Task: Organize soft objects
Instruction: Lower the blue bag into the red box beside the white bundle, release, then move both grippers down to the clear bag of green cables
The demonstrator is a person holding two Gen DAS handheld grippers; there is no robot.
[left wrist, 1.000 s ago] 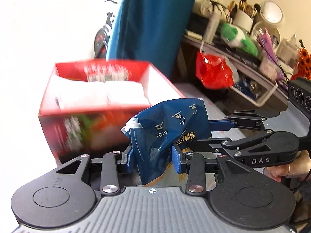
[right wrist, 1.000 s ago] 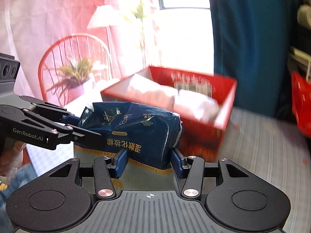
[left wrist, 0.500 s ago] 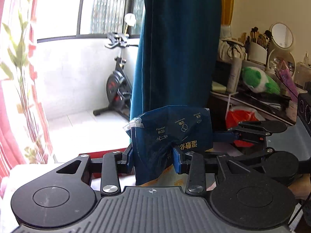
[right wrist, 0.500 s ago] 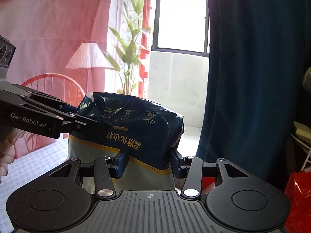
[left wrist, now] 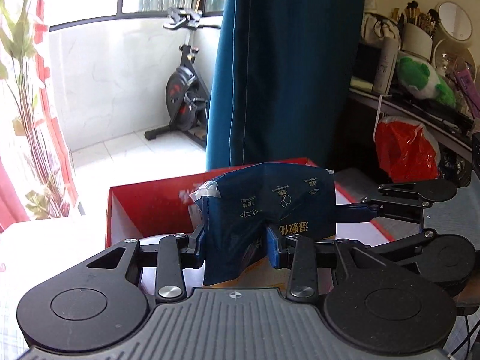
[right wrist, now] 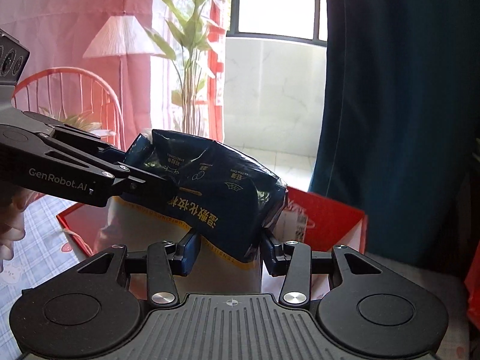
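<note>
A soft dark blue package (left wrist: 270,207) with yellow print hangs in the air, held at both ends. My left gripper (left wrist: 237,247) is shut on one end, its blue pads pinching the crumpled wrapper. My right gripper (right wrist: 229,253) clamps the other end of the package (right wrist: 216,189), and its jaws are closing further on it. One right finger (left wrist: 360,211) reaches in from the right in the left wrist view. The left gripper's fingers (right wrist: 141,180) reach in from the left in the right wrist view. An open red box (left wrist: 150,204) (right wrist: 333,225) stands just below and behind the package.
A dark blue curtain (left wrist: 285,69) hangs behind the box. A cluttered shelf with a green plush toy (left wrist: 420,81) and a red plastic bag (left wrist: 402,150) is on the right. A checked tablecloth (right wrist: 36,246), red chair (right wrist: 69,102), lamp and plant lie to the left. A person's hand (right wrist: 9,228) holds the left gripper.
Both grippers have carried the package sideways together. The red box, out of sight half a second ago, is back in view right under the package. The right jaws have squeezed in a little.
</note>
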